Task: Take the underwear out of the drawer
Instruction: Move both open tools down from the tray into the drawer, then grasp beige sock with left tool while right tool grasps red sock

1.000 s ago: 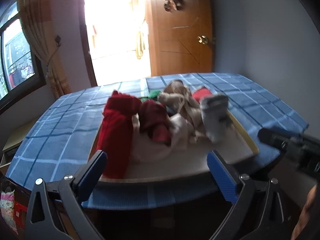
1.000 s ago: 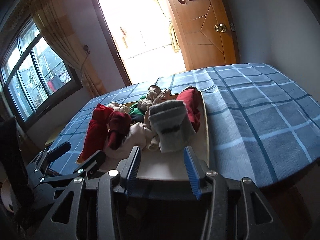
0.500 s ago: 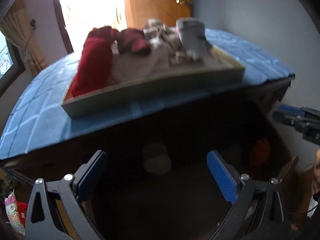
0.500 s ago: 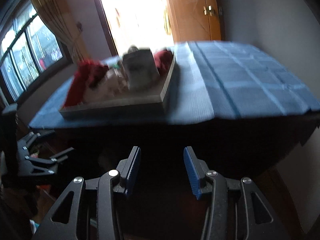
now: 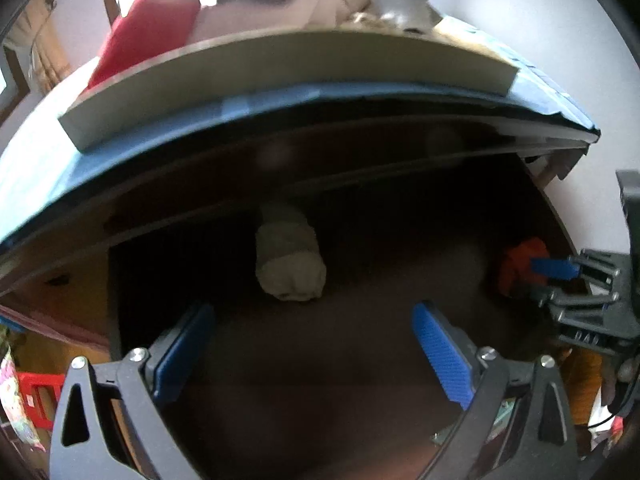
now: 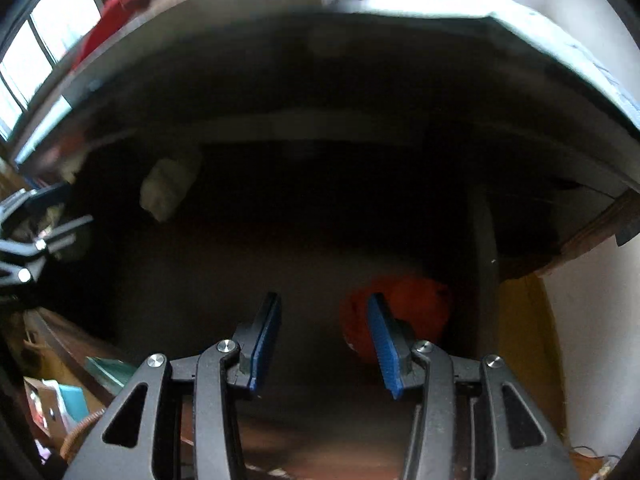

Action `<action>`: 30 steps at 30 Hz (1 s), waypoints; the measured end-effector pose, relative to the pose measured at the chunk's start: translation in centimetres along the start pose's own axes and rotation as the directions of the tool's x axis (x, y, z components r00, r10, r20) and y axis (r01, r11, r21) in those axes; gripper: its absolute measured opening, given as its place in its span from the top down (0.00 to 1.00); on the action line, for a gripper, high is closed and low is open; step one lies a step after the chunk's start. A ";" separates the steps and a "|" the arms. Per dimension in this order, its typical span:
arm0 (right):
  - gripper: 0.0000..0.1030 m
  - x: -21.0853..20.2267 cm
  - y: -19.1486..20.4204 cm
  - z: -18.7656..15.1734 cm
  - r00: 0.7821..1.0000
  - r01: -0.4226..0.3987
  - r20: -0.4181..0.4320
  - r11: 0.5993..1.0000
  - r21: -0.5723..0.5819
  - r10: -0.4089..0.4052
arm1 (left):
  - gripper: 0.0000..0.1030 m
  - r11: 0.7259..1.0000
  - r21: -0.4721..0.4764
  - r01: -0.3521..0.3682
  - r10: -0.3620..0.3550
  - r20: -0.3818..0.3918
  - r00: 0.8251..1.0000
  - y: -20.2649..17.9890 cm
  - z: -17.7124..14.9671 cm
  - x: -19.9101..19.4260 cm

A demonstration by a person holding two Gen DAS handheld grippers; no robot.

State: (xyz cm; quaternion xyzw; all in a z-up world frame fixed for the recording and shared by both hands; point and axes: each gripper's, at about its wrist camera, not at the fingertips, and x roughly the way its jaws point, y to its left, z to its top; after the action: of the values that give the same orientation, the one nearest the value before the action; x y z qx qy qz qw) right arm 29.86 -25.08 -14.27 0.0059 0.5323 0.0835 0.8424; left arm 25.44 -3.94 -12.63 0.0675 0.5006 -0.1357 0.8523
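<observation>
Both grippers point down into a dark open drawer [image 5: 360, 360] below the desk [image 5: 280, 100], which carries a blue checked cloth and a tray [image 5: 280, 64] heaped with clothes.

The left gripper [image 5: 312, 344] has its blue fingers wide apart with nothing between them. A pale rolled piece of underwear [image 5: 290, 258] lies on the drawer floor just beyond its tips, near the back wall.

The right gripper [image 6: 324, 336] has its fingers partly apart and empty. An orange-red piece of underwear [image 6: 412, 312] lies at the right side of the drawer; the right-hand finger overlaps it in view, and contact cannot be told. In the left wrist view this gripper's tips sit at the orange-red piece. Both views are motion-blurred.
</observation>
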 end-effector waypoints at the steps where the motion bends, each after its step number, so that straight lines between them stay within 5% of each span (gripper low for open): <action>1: 0.54 0.5 -0.1 -0.1 1.000 0.001 -0.021 1.000 -0.001 -0.001 | 0.03 1.000 -0.015 0.000 0.000 -0.010 1.000 0.1 0.1 0.5; 17: 0.54 3.6 0.9 0.5 0.982 0.091 -0.154 0.985 -0.145 -0.113 | 0.06 0.984 -0.176 -0.027 0.006 -0.117 0.993 1.4 1.6 5.8; 26: 0.56 5.4 1.8 1.5 0.944 0.136 -0.260 0.958 -0.254 -0.203 | 0.23 0.973 -0.229 -0.012 -0.028 -0.172 0.985 2.1 1.7 7.2; 30: 0.74 5.9 2.0 2.0 0.923 0.176 -0.280 0.936 -0.306 -0.265 | 0.45 0.977 -0.214 -0.025 -0.012 -0.168 0.986 2.0 1.8 7.2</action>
State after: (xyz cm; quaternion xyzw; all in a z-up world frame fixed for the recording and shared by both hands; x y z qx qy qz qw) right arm 33.84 -22.13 -18.55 -0.1852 0.6408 0.0605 0.7426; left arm 30.85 -3.71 -18.10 -0.0122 0.5821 -0.0717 0.8098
